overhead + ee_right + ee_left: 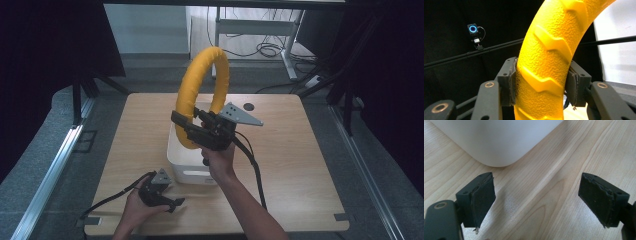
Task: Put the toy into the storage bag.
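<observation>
Legible markings: none. You will find no text, label, brand, number or sign readable on the yellow ring (549, 57), the white bin (192, 167) or the surface (300, 150).

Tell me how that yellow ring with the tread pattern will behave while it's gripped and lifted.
The textured yellow tyre-like ring probably grips well: raised treads sit between the right tool's pads. It keeps its arch when held up from one side, so likely stiff and light. Set down upright, it could roll.
</observation>
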Demonstrator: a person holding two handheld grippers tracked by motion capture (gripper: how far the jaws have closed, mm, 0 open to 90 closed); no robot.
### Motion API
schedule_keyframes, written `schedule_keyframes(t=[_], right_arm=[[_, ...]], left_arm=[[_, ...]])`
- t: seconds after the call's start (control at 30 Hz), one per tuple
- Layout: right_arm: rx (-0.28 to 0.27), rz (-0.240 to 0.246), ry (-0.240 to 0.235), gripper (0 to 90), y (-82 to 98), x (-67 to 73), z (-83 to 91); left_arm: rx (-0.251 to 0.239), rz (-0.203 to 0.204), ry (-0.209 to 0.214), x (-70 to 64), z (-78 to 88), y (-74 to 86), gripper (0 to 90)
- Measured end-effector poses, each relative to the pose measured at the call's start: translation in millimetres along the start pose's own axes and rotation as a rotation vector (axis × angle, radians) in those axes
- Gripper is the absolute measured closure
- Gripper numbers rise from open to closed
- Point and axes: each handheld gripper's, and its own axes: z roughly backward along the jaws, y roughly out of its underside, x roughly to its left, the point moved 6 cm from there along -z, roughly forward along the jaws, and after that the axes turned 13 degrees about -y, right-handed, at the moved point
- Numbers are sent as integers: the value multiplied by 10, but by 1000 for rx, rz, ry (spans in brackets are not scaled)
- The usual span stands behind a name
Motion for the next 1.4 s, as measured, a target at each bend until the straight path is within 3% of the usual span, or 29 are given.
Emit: schedule_keyframes(t=[0.23,0.77,1.1,1.4], right_arm=[[19,-5,-6,494,109,44,-59],[19,-12,28,493,327,46,-84],[-3,-3,84,493,469,7,-95],[-11,-37,135,493,641,-88,-84]], left_arm=[[5,-2,3,-6,-6,4,141],[14,-8,5,-10,-15,13,142],[15,-9,10,-14,-22,16,142],[16,-6,12,-20,-30,18,141]])
